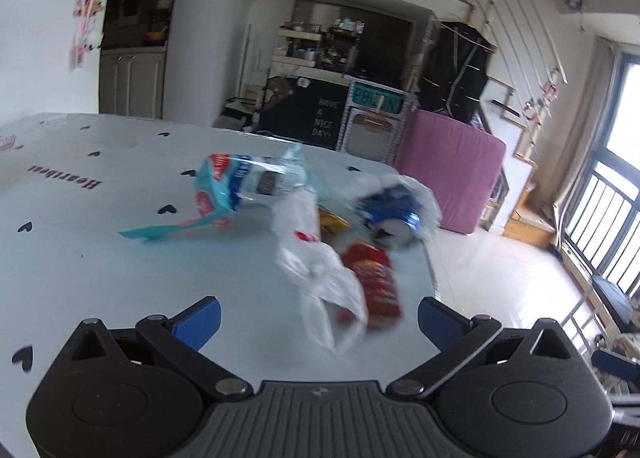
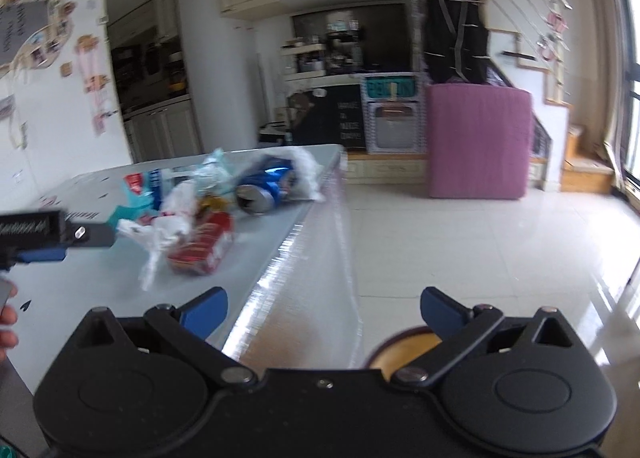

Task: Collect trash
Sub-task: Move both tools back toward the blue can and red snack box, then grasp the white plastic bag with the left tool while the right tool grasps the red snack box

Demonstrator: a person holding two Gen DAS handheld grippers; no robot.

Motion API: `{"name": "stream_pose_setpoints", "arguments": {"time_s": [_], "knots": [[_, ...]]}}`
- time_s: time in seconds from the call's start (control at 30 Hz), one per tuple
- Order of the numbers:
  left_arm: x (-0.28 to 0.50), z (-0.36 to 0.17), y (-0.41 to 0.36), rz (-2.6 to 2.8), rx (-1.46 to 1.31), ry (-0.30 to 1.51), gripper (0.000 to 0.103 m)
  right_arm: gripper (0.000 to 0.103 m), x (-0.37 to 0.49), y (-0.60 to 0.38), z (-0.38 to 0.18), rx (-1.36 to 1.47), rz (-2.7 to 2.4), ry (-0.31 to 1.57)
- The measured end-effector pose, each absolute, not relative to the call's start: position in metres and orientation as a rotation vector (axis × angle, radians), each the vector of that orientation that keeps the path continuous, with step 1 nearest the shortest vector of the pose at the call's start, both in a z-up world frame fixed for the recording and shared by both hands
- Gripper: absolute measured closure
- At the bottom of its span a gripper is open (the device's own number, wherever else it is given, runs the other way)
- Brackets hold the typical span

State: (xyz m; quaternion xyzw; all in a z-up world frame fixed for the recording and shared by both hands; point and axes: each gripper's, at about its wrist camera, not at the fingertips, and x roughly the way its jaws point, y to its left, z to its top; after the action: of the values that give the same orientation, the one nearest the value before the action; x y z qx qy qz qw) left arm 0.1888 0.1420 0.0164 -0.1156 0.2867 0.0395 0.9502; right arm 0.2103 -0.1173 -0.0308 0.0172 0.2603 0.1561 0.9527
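Note:
Trash lies on the white table near its right edge: a red packet, a white plastic bag, a crushed blue can in clear plastic, a teal-and-red wrapper and a small yellow wrapper. My left gripper is open and empty, just short of the bag and red packet. My right gripper is open and empty, over the table's right edge. There the red packet, blue can and bag lie ahead to the left, beside the left gripper's body.
A round brown bin rim shows on the floor below the right gripper. A pink covered box and a black cabinet stand beyond the table. Tiled floor stretches right toward a window.

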Motion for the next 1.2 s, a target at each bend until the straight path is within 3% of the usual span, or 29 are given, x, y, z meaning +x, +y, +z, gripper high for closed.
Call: {"name": "stream_pose_setpoints", "arguments": {"time_s": [0.33, 0.6, 0.97, 1.0, 1.03, 1.2], "knots": [[0.254, 0.005, 0.191, 0.082, -0.365, 0.634, 0.0, 0.0, 0.255, -0.038, -0.041, -0.121, 0.375, 0.522], [0.297, -0.013, 0.185, 0.037, -0.409, 0.683, 0.0, 0.0, 0.286, 0.001, -0.06, -0.249, 0.428, 0.559], [0.324, -0.036, 0.158, 0.081, -0.314, 0.687, 0.001, 0.0, 0.311, -0.032, -0.072, -0.187, 0.298, 0.593], [0.324, -0.038, 0.158, 0.084, -0.312, 0.682, 0.007, 0.0, 0.311, -0.036, -0.071, -0.175, 0.3, 0.593], [0.325, -0.039, 0.158, 0.089, -0.312, 0.682, 0.019, 0.0, 0.309, -0.039, -0.07, -0.163, 0.307, 0.591], [0.321, -0.04, 0.166, 0.104, -0.351, 0.669, 0.045, 0.0, 0.296, -0.039, -0.06, -0.099, 0.376, 0.584]]}}
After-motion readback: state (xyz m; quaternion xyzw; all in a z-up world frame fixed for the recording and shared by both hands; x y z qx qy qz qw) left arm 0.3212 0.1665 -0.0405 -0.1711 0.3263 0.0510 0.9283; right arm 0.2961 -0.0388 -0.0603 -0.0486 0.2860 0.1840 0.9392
